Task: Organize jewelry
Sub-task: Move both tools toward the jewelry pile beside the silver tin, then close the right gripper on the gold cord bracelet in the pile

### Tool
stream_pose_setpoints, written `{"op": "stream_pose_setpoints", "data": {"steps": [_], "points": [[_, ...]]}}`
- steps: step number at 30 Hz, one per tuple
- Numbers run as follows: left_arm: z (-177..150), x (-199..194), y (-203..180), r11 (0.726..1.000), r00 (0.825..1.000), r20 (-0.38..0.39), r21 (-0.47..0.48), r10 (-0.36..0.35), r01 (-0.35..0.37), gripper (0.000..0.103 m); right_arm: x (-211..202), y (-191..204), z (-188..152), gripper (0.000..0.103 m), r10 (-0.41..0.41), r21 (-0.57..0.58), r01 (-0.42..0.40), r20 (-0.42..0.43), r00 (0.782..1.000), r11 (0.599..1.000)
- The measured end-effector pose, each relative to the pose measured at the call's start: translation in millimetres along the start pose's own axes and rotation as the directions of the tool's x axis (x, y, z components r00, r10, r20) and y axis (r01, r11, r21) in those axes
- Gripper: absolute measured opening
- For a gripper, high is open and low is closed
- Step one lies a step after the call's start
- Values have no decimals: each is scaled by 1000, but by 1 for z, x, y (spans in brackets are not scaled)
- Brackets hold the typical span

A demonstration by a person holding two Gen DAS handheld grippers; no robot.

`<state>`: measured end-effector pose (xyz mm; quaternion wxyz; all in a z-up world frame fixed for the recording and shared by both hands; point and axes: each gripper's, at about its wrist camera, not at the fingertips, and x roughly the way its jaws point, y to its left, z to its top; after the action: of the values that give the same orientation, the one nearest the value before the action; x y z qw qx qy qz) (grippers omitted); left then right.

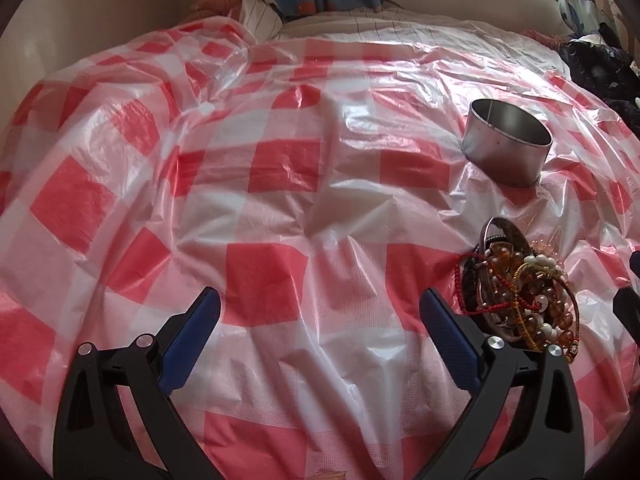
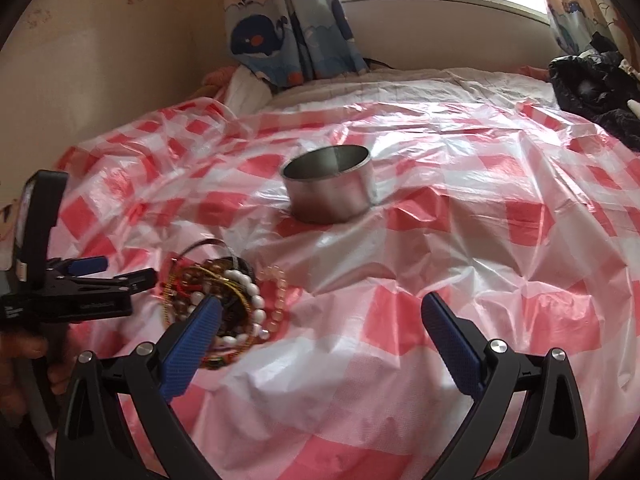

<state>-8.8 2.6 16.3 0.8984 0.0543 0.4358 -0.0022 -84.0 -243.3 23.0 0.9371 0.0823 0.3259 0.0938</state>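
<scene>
A thin, glossy plastic sheet [image 1: 280,184] in red and white checks is lying crumpled over the bed in front of you, its creases catching the window light, with whale-print curtains [image 2: 280,36] hanging at the far wall. A round, low metal tin [image 2: 330,184] with a dull brushed wall is sitting open-topped on the sheet, leaning a little on the soft surface. Nearer you, a tangled heap of bracelets [image 1: 524,292] is resting on the sheet: white round beads, amber glassy beads, red cord, gold thread and a smooth metal bangle arching at the back. The tin is standing apart from the heap, farther away.

You are holding your left gripper [image 1: 320,300] with its jaws spread wide and empty, the textured blue pads facing each other, the heap just beside its right finger. Your right gripper [image 2: 320,304] is likewise gaping wide and carrying nothing, its left finger overlapping the heap in view; whether it is touching the beads cannot be told.
</scene>
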Motion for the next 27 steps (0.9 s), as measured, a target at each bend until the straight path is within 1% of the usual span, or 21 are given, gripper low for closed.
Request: {"op": "stream_pose_setpoints", "data": {"steps": [1,2,3,4,5,6,7,10,11,12,13,15,17,18,20,22,27], "points": [[3,-2,0,1000,1000,13,5,-3,3,96,1,2,0,95,32,-7,-32,-11,999,999],[5,-3,2,1000,1000,16,7,-10,10,96,5,5,2,92,50,-16,-50,-27,998,999],[6,-3,2,1000,1000,13,9,-19,19,96,8,10,4,84,66,-25,-67,-41,997,997],[13,-7,3,1000,1000,12,11,-28,28,96,10,12,4,69,81,-35,-83,-57,995,996],[14,-8,3,999,999,14,14,-37,37,96,13,15,4,62,87,-43,-90,-71,994,995],[16,-11,1,999,999,18,19,-44,43,96,16,17,3,61,92,-49,-97,-87,992,994],[16,-13,0,999,999,24,27,-46,46,96,20,18,4,57,101,-50,-106,-104,989,993],[16,-19,-6,998,998,41,50,-38,36,96,28,27,7,55,127,-75,-138,-136,983,988],[16,-21,-7,998,998,42,54,-37,35,96,30,30,7,51,133,-89,-147,-147,980,985],[16,-21,-7,998,998,41,55,-39,37,96,32,33,7,47,142,-103,-160,-161,977,982],[16,-21,-8,998,998,40,55,-41,39,96,34,35,7,41,147,-110,-168,-177,973,980],[16,-21,-9,997,998,37,63,-41,39,96,39,36,5,31,161,-107,-185,-202,966,977],[15,-21,-12,997,999,35,76,-32,30,96,39,36,5,18,163,-107,-187,-201,966,977],[14,-20,-13,996,999,34,80,-27,24,96,37,36,4,15,166,-103,-189,-197,966,976],[13,-19,-14,996,999,30,86,-23,20,96,35,35,4,5,171,-96,-192,-188,967,977],[13,-19,-14,996,999,29,90,-20,18,96,32,33,4,4,166,-87,-183,-175,970,979],[13,-19,-15,995,1000,25,95,-14,11,96,23,26,7,4,149,-61,-158,-131,980,986]]}}
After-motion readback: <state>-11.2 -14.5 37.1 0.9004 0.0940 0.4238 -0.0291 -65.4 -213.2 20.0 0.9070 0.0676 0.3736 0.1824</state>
